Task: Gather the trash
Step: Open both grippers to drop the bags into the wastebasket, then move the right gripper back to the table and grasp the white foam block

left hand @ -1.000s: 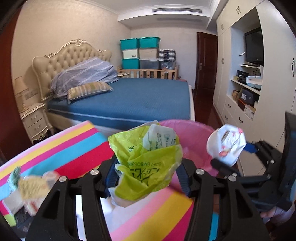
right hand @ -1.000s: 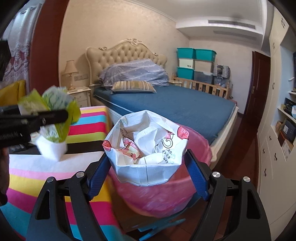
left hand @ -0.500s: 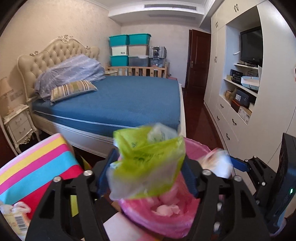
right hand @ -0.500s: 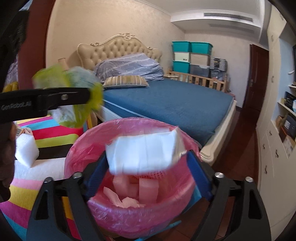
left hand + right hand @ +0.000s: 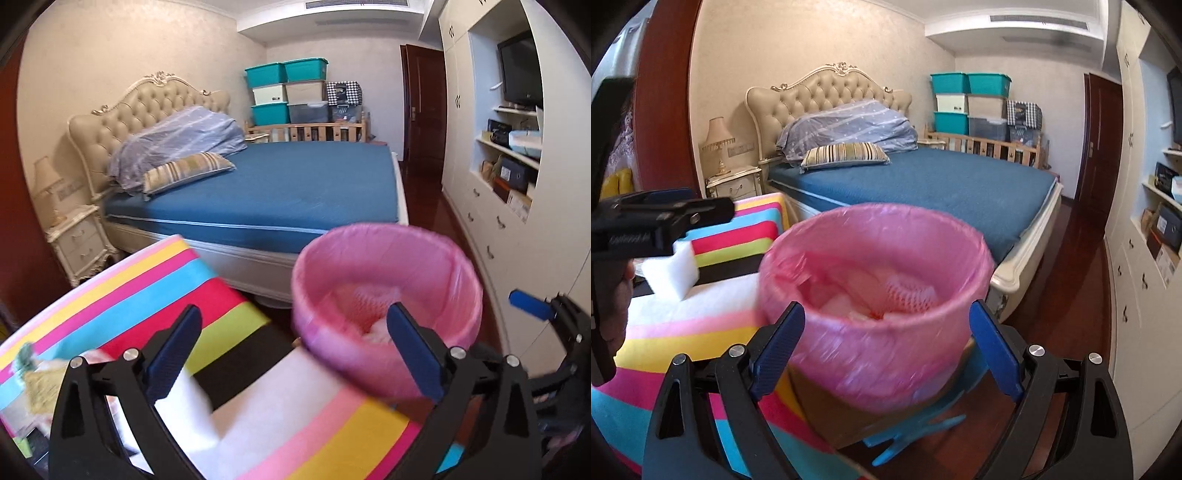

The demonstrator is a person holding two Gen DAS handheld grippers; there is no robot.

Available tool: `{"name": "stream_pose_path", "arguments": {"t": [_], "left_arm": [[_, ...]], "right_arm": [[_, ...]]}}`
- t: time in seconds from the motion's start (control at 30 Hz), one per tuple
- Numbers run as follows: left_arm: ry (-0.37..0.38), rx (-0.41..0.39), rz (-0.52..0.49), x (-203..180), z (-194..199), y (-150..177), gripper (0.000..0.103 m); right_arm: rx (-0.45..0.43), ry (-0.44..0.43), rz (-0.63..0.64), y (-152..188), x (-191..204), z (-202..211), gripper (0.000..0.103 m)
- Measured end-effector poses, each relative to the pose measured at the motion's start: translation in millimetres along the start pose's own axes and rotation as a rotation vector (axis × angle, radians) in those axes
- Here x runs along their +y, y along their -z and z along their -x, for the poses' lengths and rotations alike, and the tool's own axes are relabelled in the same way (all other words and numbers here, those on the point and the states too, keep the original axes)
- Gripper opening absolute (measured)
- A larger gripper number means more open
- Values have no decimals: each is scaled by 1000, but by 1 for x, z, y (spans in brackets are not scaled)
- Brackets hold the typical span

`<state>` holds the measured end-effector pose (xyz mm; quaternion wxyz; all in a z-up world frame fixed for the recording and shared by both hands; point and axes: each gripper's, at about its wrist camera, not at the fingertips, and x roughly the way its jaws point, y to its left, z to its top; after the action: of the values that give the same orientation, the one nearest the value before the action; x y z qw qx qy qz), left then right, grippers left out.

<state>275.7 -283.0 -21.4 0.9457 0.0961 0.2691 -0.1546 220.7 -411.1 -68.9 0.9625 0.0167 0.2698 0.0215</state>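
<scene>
Right wrist view: our right gripper [image 5: 886, 341] is spread wide and empty, just before the pink-lined bin [image 5: 875, 295], where pale trash [image 5: 849, 306] lies inside. Our left gripper [image 5: 295, 349] is likewise released and empty, over the striped tablecloth [image 5: 147, 280] beside the bin, near a white foam block [image 5: 674, 267].

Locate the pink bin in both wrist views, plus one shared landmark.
Left wrist: bin sits right of centre, just beyond the table edge, behind the right fingertip of the open left gripper.
Right wrist: bin fills the lower centre, between the fingers of the open right gripper.
Shared landmark: the striped pillow on the blue bed.
</scene>
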Motion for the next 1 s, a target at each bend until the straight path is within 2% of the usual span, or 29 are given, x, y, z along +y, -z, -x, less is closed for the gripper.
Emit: {"name": "stream_pose_path", "arguments": {"t": [0.2,0.43,0.83,1.0], "left_arm": [[-33,7,-4,19,36,32,97],[-84,23,13,54,73,71,97],[-280,17,65,134,133,114,97],[-330,26,119,169,152,130,97]], "right_arm": [[33,-25,-24,10,28,12,85],[44,-77,9,8,67,19,85],[67,-159,130,0,142,17,85],[85,-194,188,-9,179,7,85]]}}
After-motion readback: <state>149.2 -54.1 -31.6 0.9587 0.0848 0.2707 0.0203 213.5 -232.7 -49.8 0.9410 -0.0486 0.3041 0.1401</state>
